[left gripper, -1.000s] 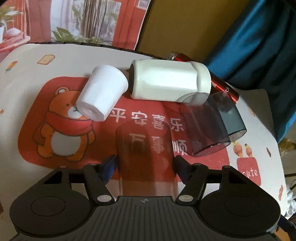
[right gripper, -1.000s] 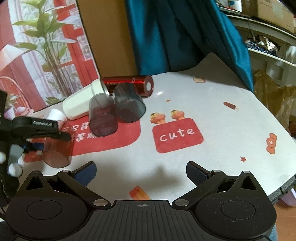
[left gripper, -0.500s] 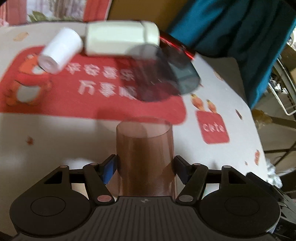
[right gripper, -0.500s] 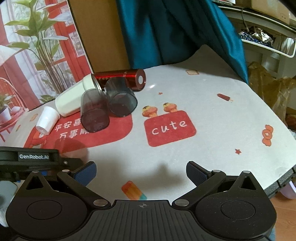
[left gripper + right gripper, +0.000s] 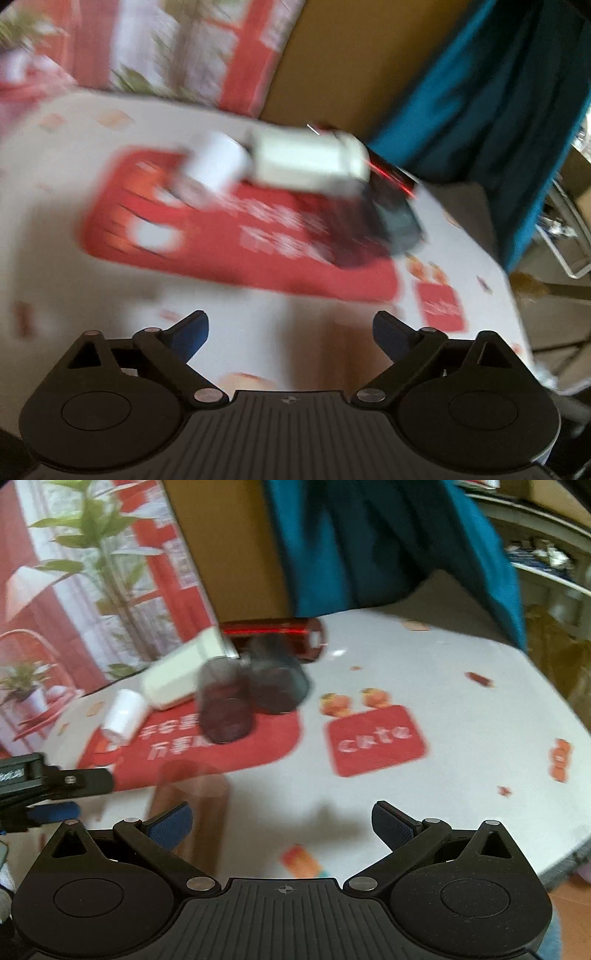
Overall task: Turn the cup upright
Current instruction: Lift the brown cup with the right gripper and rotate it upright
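Note:
A clear brownish cup (image 5: 192, 797) stands upright on the white tablecloth, just left of my right gripper (image 5: 282, 821), which is open and empty. In the blurred left wrist view the cup shows faintly (image 5: 332, 350) between and below the fingers of my left gripper (image 5: 291, 332), which is open and holds nothing. The left gripper also shows at the left edge of the right wrist view (image 5: 55, 782), beside the cup.
Further back on the red mat lie a small white cup (image 5: 123, 720), a large white cup (image 5: 181, 672), two dark clear cups (image 5: 225, 705) (image 5: 280, 683) and a red can (image 5: 273, 635). The table edge drops off at the right (image 5: 554, 853).
My left gripper carried the brownish cup off the mat, set it upright near the table's front and opened, letting go. The right gripper stayed open and shifted a little.

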Demonstrator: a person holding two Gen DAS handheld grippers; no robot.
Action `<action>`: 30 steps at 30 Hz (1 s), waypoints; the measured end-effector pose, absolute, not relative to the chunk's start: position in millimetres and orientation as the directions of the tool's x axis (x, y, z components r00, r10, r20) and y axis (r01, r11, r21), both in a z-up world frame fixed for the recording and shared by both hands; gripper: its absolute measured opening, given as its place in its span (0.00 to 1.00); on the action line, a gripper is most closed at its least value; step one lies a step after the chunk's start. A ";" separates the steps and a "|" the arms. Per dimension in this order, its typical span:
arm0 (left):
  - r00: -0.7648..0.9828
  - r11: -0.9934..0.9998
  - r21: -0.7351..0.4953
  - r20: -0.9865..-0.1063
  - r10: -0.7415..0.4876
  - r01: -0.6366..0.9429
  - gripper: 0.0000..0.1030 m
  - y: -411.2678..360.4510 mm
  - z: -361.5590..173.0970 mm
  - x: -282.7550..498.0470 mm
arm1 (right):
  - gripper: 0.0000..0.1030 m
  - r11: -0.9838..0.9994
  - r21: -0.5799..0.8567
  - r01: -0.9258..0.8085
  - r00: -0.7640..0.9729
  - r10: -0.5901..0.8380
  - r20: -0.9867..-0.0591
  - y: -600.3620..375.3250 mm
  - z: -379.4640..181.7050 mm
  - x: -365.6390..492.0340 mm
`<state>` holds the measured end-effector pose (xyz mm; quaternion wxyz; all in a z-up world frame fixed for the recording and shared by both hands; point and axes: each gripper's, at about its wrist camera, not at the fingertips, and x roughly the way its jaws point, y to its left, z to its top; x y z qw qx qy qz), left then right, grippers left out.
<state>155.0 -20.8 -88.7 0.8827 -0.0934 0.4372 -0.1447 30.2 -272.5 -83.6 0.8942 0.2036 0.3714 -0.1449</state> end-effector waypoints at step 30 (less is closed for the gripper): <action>0.660 0.986 -0.095 -0.751 0.022 -0.140 1.00 90.3 -100.6 85.4 | 0.65 0.924 0.252 0.288 0.599 0.032 -0.800 -219.8 -99.9 90.9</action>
